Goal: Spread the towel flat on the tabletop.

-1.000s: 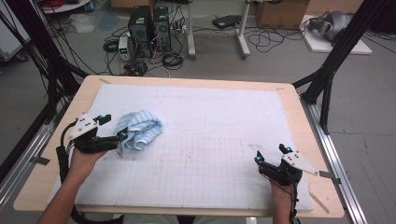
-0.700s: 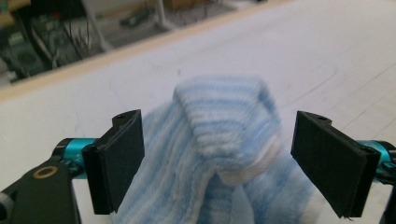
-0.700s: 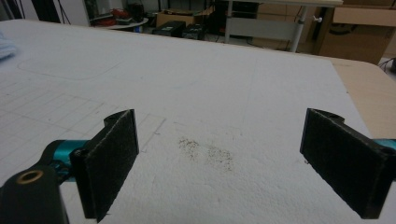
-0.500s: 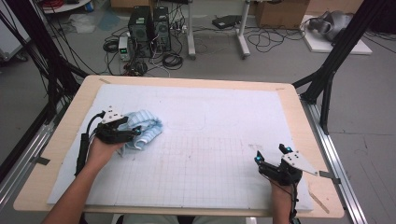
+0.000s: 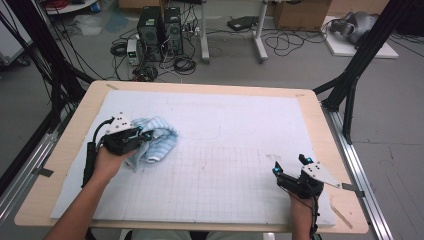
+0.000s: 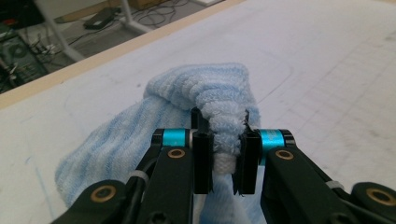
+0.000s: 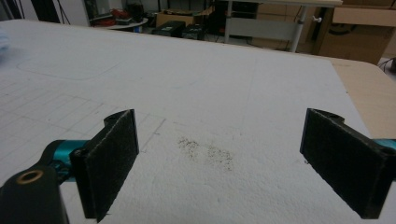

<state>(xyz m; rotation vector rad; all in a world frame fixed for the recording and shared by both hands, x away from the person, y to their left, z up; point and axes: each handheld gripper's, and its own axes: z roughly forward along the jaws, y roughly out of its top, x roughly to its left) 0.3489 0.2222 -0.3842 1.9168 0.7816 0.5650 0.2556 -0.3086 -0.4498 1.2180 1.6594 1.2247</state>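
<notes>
A: High view — left gripper [image 5: 145, 136] on the towel [image 5: 156, 141], which sits crumpled at the mat's [image 5: 240, 115] left side. Its jaws have just been closing, a fold caught between them.

B: Right gripper [image 5: 290, 167]?

A: Parked near the front right corner, well apart, nothing around it.

B: Left gripper view?

A: Pads pinching a thin ridge of towel [image 6: 219, 100]. Risk, I'd say: so narrow a bite could slip out on a lift, or drag the whole bundle.

B: Right gripper view?

A: Jaws spread wide over bare mat [image 7: 224, 93], a dark smudge [image 7: 205, 151] between them. Nothing blocks the way.
</notes>
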